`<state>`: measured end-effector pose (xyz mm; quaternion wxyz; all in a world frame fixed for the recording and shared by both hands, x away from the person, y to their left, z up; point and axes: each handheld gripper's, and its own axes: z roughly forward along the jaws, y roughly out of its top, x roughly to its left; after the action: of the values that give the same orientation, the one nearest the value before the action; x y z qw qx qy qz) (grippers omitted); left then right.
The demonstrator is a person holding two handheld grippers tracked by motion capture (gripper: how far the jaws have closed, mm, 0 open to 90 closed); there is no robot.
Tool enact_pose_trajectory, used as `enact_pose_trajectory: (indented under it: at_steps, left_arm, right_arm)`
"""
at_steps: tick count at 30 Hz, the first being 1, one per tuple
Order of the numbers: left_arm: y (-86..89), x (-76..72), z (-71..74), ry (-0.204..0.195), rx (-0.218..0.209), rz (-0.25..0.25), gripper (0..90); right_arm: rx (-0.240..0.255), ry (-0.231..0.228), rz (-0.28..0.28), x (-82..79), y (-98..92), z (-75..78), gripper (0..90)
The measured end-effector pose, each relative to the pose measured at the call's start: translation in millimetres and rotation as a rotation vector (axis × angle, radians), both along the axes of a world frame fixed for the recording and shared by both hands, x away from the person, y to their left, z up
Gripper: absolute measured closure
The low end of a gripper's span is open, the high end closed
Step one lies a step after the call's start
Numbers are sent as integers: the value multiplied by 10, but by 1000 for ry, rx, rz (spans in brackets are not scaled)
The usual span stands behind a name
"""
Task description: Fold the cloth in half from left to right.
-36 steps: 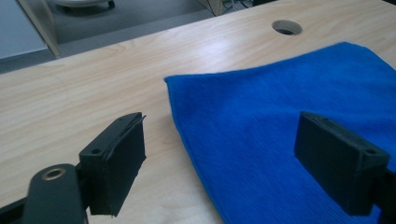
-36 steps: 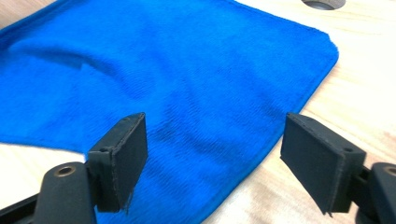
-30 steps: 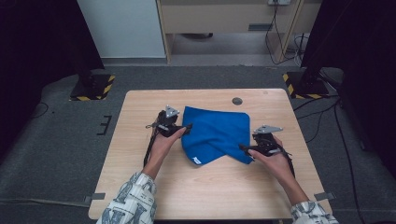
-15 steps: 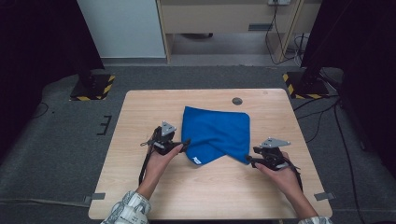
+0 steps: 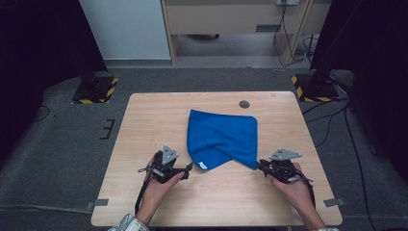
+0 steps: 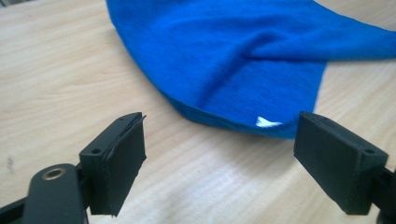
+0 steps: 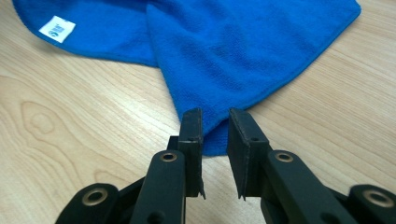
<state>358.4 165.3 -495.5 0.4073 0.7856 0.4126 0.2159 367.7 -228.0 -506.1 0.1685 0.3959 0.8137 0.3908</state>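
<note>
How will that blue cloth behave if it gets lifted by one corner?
The blue cloth lies folded with soft creases, so it will probably droop and unfold. Its fuzzy pile suggests the right gripper, jaws just closing around its corner, should hold without slipping. It looks thin, likely light.

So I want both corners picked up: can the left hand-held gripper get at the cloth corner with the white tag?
Probably yes: the left hand-held gripper stands open facing the tagged corner of the blue cloth, bare table between.
</note>
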Motion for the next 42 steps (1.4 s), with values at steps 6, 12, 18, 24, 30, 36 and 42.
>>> enact_pose_trajectory:
  at_steps: [6, 12, 18, 24, 30, 36, 42]
  left_arm:
    - [-101, -13, -14, -9, -8, -12, 164]
    - [-230, -2, -61, -21, 5, -52, 154]
    - [-324, -9, -77, -43, 15, -95, 141]
    - [-398, 24, -129, -42, 22, -112, 126]
    - [-419, 40, -157, -41, 34, -119, 119]
    - [-407, 97, -201, -22, 49, -115, 125]
    - [-420, 119, -238, -13, 71, -130, 150]
  right_arm:
    - [-22, 21, -9, -37, 23, -34, 692]
    - [-58, 44, -15, -33, 49, -103, 532]
    - [-74, 46, 18, -22, 134, -148, 524]
    - [-94, 67, 4, 45, 203, -205, 545]
    - [-71, 51, 22, 87, 243, -177, 774]
    - [-31, 30, 36, 86, 235, -111, 881]
    - [-14, 18, 41, 72, 238, -72, 886]
